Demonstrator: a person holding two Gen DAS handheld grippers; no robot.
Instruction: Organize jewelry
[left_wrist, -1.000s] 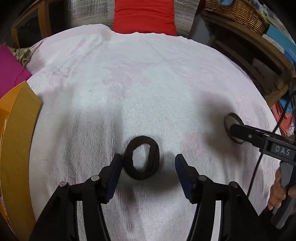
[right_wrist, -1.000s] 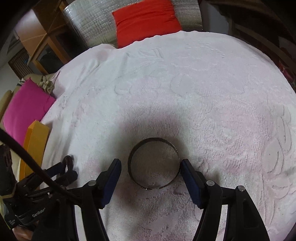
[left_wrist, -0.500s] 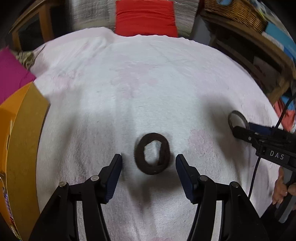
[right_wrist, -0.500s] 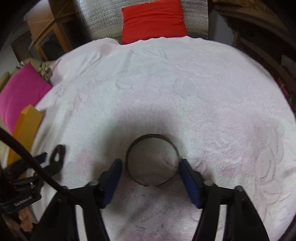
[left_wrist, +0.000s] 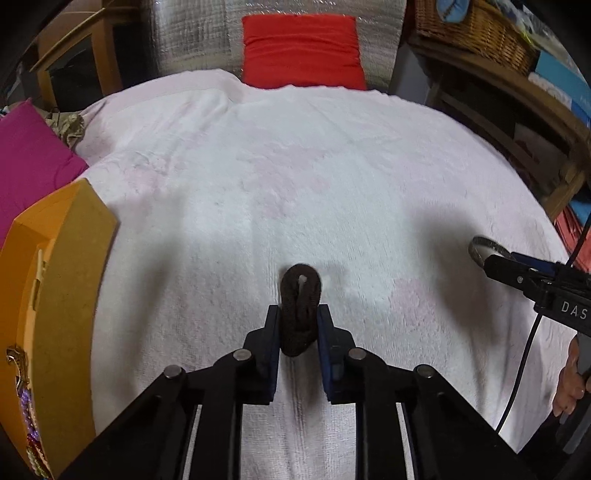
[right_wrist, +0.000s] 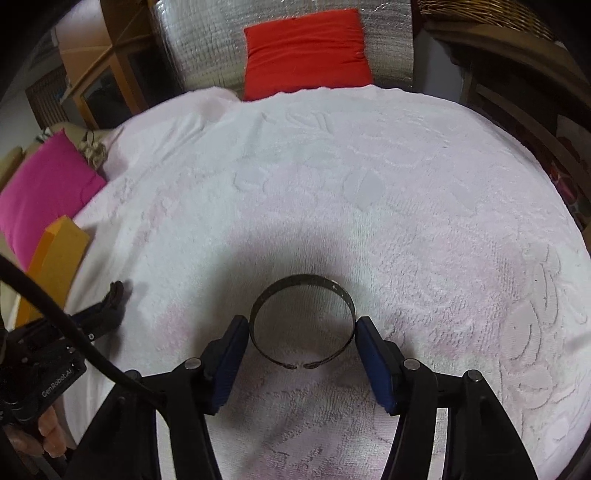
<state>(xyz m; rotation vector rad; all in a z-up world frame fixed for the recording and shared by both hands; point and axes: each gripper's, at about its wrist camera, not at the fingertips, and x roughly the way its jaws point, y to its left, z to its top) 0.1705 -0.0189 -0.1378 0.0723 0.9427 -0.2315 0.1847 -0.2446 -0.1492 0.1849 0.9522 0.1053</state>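
The left claw (left_wrist: 297, 325), its jaws just closed, was clamped on the dark fabric ring (left_wrist: 300, 306), squashed flat for lifting off the white towel (left_wrist: 332, 184), while the right claw (right_wrist: 298, 336) bracketed the metal bangle (right_wrist: 301, 325), apparently touching, toward the orange box (left_wrist: 55, 295).

Pale towel, dark jewelry, bright cushions

A dark brown fabric ring (left_wrist: 300, 310) sits between blue-padded black jaws; a dull grey metal bangle (right_wrist: 302, 322) lies between the other blue pads. Both rest on a white towel (right_wrist: 369, 206) with faint pink embossed leaves. Far beyond: red cushion (left_wrist: 303, 50); leftward: magenta cushion (left_wrist: 27, 166), orange box (left_wrist: 59, 280).
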